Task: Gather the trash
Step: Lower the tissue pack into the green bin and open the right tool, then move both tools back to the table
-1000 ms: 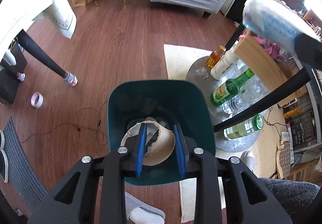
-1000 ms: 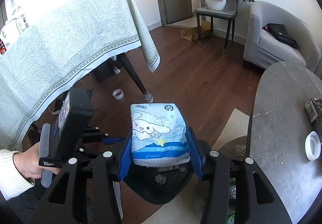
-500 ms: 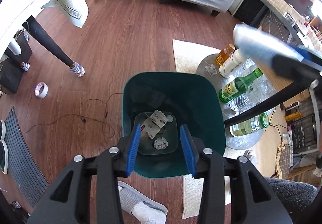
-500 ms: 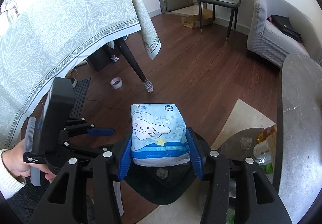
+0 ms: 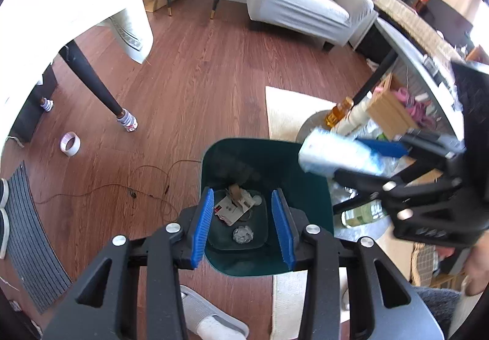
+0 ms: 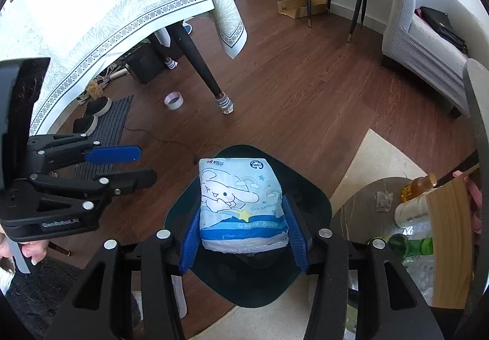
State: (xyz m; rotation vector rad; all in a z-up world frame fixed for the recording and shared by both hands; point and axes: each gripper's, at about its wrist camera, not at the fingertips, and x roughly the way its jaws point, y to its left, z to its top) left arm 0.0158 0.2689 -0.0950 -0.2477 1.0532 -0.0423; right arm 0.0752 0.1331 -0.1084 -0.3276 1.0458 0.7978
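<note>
1. Change since the earlier frames: the paper bowl once between the left gripper's (image 5: 243, 225) fingers is gone from them, and the right gripper (image 5: 360, 156) with its tissue pack (image 5: 336, 153) has swung from 1 o'clock down to the bin's rim at 3 o'clock.
2. Left wrist view, gripper: the blue pads (image 5: 201, 225) stand spread apart with nothing between them, held above the dark green trash bin (image 5: 266, 156).
3. Left wrist view, bin contents: a crumpled grey wad (image 5: 243, 234), a white printed card (image 5: 229, 210) and a brown cardboard scrap (image 5: 234, 190) lie on the bin floor.
4. Left wrist view, surroundings: a roll of tape (image 5: 70, 143) lies on the wooden floor at 9 o'clock, near a sock-capped table leg (image 5: 126, 121); thin wires (image 5: 146, 184) trail left of the bin; a grey slipper (image 5: 211, 320) sits at 6 o'clock; an amber bottle (image 5: 337, 112) stands at 2 o'clock.
5. Right wrist view, gripper: the right gripper (image 6: 244, 236) pinches the tissue pack (image 6: 241, 202), a blue-and-white wrapper with a cartoon character, its pads pressed against both sides directly above the bin (image 6: 308, 196).
6. Right wrist view, surroundings: the left gripper (image 6: 122, 166) shows at 9 o'clock, fingers parted; a green bottle (image 6: 406, 245) lies at 3 o'clock beside a cream rug (image 6: 376, 156); the tape roll (image 6: 173, 100) lies at 11 o'clock.
</note>
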